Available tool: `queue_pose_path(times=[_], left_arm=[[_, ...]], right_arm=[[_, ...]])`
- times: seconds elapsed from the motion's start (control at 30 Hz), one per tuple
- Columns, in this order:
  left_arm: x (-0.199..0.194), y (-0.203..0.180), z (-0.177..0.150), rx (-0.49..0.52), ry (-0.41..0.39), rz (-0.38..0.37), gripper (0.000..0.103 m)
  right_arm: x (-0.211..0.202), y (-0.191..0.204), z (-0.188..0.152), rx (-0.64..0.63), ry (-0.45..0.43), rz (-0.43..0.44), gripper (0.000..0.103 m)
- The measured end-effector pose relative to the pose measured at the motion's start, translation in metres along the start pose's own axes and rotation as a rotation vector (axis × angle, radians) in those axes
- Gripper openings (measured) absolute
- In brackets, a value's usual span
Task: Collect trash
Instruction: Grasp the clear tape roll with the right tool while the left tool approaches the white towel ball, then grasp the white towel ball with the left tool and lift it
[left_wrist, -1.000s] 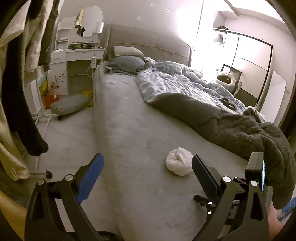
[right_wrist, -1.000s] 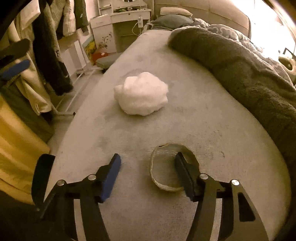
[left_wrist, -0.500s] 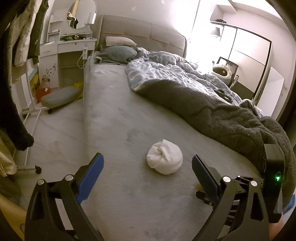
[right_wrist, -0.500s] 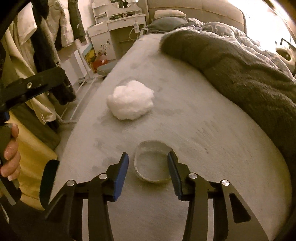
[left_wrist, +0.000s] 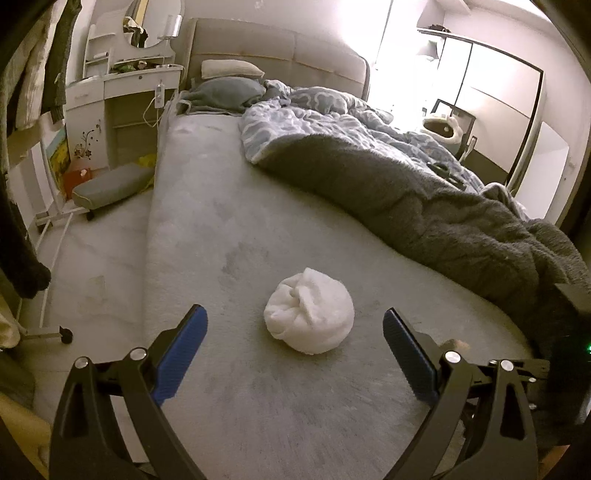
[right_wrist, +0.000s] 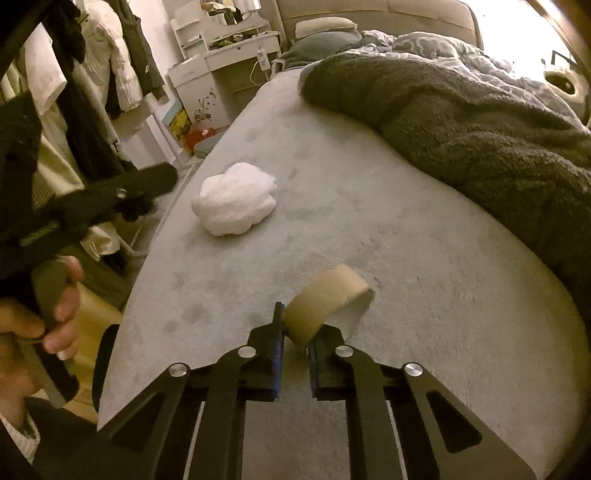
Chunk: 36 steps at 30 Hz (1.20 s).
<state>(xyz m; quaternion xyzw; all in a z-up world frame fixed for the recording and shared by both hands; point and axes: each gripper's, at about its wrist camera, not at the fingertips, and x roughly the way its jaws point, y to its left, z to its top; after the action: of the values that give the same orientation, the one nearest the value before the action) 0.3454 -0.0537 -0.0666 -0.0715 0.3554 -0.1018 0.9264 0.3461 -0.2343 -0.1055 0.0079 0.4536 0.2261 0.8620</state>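
A crumpled white tissue ball (left_wrist: 309, 311) lies on the grey bed sheet (left_wrist: 229, 229). My left gripper (left_wrist: 293, 345) is open, its blue pads on either side of the ball, just short of it. The ball also shows in the right wrist view (right_wrist: 236, 199), with the left gripper (right_wrist: 110, 199) to its left. My right gripper (right_wrist: 295, 332) is shut on a squashed brown cardboard ring (right_wrist: 327, 302), tilted up off the sheet.
A dark grey fleece blanket (left_wrist: 424, 206) and a blue patterned duvet (left_wrist: 325, 118) cover the bed's right side. Pillows (left_wrist: 225, 92) lie at the headboard. A white dresser (left_wrist: 125, 96), a grey cushion (left_wrist: 110, 184) and hanging clothes (right_wrist: 92, 92) are to the left.
My right gripper closed on the cardboard ring and tipped it up. My left gripper swung right and forward so that the tissue ball now sits between its open fingers.
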Motion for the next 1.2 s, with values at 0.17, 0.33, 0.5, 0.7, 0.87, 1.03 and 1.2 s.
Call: queue_pose_path(times=[0.17,0.33,0.5,0.7,0.87,1.03,1.2], left_arm=[[0.014,0.003,0.000,-0.020,0.022,-0.002,0.097],[0.022,0.001,0.002,-0.019,0.021,-0.005,0.097],[0.035,-0.001,0.003,0.000,0.026,-0.003,0.097],[0.049,-0.004,0.002,0.007,0.039,-0.004,0.097],[0.060,-0.012,0.000,0.028,0.059,0.011,0.084],[0.072,-0.018,-0.003,0.053,0.092,0.039,0.068],[0.067,-0.020,-0.005,0.072,0.085,0.047,0.055]], right_arm=[[-0.002,-0.010,-0.001,0.038,-0.007,0.054,0.006],[-0.009,-0.022,0.000,0.098,-0.031,0.127,0.004],[-0.017,-0.029,0.000,0.124,-0.057,0.153,0.004],[-0.024,-0.044,0.000,0.196,-0.087,0.201,0.004],[-0.029,-0.058,-0.003,0.248,-0.110,0.232,0.004],[-0.033,-0.066,-0.004,0.312,-0.130,0.296,0.004],[-0.040,-0.070,-0.002,0.348,-0.148,0.328,0.004]])
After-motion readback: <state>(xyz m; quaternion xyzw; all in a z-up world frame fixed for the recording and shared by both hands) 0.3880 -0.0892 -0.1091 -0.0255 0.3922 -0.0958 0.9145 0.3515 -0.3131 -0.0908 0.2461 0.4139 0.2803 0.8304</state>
